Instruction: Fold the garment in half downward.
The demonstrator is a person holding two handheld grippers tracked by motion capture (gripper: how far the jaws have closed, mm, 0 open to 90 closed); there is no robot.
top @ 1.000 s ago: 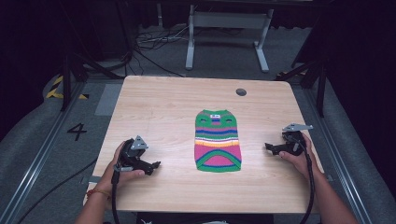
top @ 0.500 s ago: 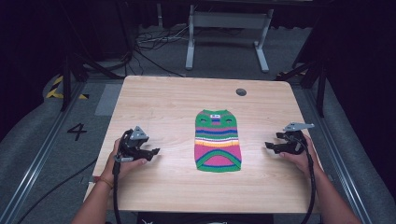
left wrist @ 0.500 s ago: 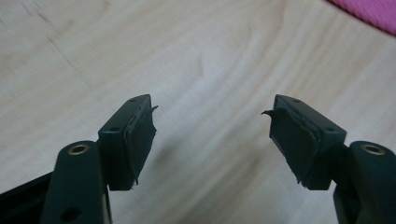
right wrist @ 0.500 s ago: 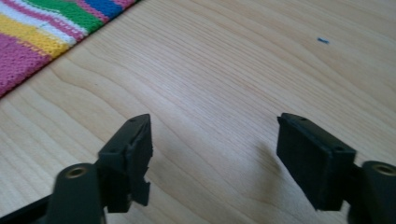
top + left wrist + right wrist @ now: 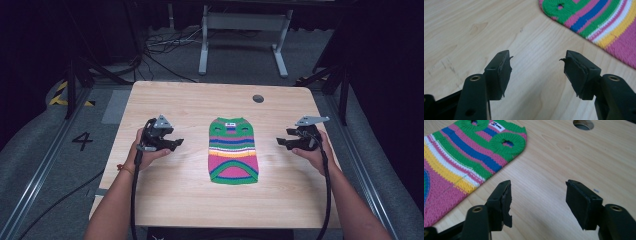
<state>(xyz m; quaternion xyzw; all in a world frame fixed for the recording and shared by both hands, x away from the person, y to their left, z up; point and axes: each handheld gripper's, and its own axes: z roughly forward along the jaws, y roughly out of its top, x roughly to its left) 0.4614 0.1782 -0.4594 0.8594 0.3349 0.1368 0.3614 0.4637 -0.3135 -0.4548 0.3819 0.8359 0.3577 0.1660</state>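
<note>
We see the left gripper point(image 5: 172, 143) farther from the near edge than it was half a second ago and a full second ago: it has travelled away from the person and slightly rightward, toward the striped knitted garment point(image 5: 233, 150). Its jaws stand spread, with nothing between them; in the left gripper view they frame bare wood, the garment's green-edged corner lying beyond them at upper right. The right gripper point(image 5: 283, 142) has shifted only a little, remaining right of the garment with its jaws likewise spread and empty, pointing left toward the knit. The garment itself has not moved: it lies flat at the middle of the table point(image 5: 190, 105), between the two grippers and apart from both, its green collar and small white label at the far end, pink, blue, yellow and white bands below, and a green-bordered curved hem at the near end. In the right gripper view we see two green-ringed openings near the label.

The surface is a light wood-grain tabletop with a round cable hole point(image 5: 258, 98) near its far right. Around it lies grey floor marked with a "4" point(image 5: 82, 140) at left, with yellow-and-black tape point(image 5: 62, 93), loose cables point(image 5: 162, 47) and a grey metal stand point(image 5: 245, 35) beyond the far edge, against a dark background.
</note>
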